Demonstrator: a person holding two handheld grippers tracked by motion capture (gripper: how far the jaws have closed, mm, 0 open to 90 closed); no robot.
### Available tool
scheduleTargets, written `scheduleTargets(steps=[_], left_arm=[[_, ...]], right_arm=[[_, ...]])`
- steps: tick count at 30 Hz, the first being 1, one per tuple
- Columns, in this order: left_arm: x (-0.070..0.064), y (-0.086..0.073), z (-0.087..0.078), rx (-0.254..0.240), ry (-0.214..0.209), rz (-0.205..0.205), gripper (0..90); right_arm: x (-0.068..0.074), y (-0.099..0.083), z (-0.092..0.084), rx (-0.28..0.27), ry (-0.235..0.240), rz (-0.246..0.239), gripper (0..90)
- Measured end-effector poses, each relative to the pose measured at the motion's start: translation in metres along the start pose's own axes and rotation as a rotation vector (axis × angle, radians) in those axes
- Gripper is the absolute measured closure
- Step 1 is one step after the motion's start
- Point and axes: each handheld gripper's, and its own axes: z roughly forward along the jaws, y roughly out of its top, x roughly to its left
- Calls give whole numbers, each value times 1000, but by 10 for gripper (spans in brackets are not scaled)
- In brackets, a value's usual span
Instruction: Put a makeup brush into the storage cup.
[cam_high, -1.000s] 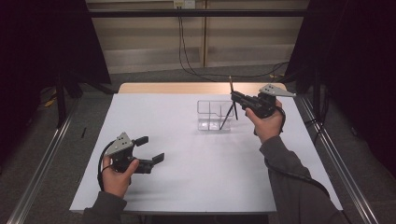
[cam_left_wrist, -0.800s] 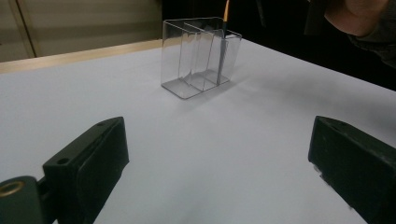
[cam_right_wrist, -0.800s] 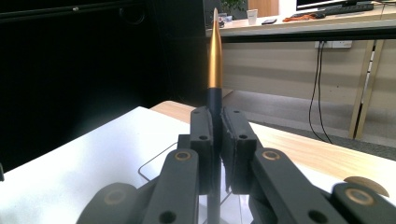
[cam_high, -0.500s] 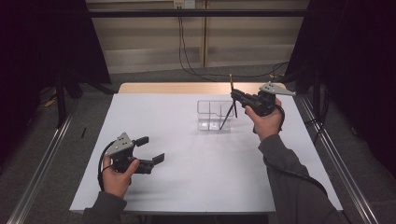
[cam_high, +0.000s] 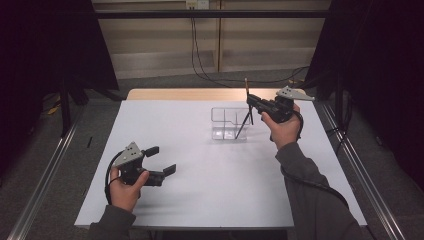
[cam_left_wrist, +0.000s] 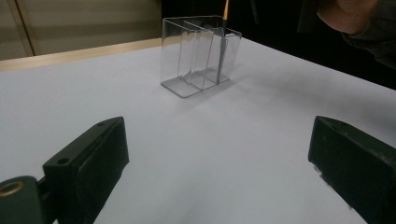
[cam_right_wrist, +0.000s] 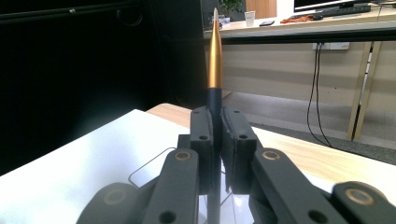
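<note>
Right gripper view: the right gripper is seen with its two black jaws pressed onto a single pen, whose dark barrel is pinched between the pads and whose gold tapered end rises straight above them. In the high view the same right gripper is held at the far right of the table, and the one pen is seen slanting down from the jaws into the right-hand end of a clear plastic organizer, its lower tip inside the end compartment. One organizer is counted, divided by clear walls into three compartments as far as can be told in the left gripper view, where the organizer is seen standing upright on the white table with the pen in its farthest compartment. One white table is counted, with a strip of bare wood along its far edge. The left gripper is held low near the front left of the table, well apart from the organizer; its two jaws are spread wide with nothing between them. Two grippers, two hands, and one grey three-cornered plate on each gripper are counted.
</note>
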Motion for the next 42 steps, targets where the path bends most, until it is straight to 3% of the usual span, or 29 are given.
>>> scheduleTargets(steps=[42], left_arm=[[1, -1, -1, 1, -7, -7, 47]], right_arm=[[-3, 1, 17, -6, -16, -7, 841]])
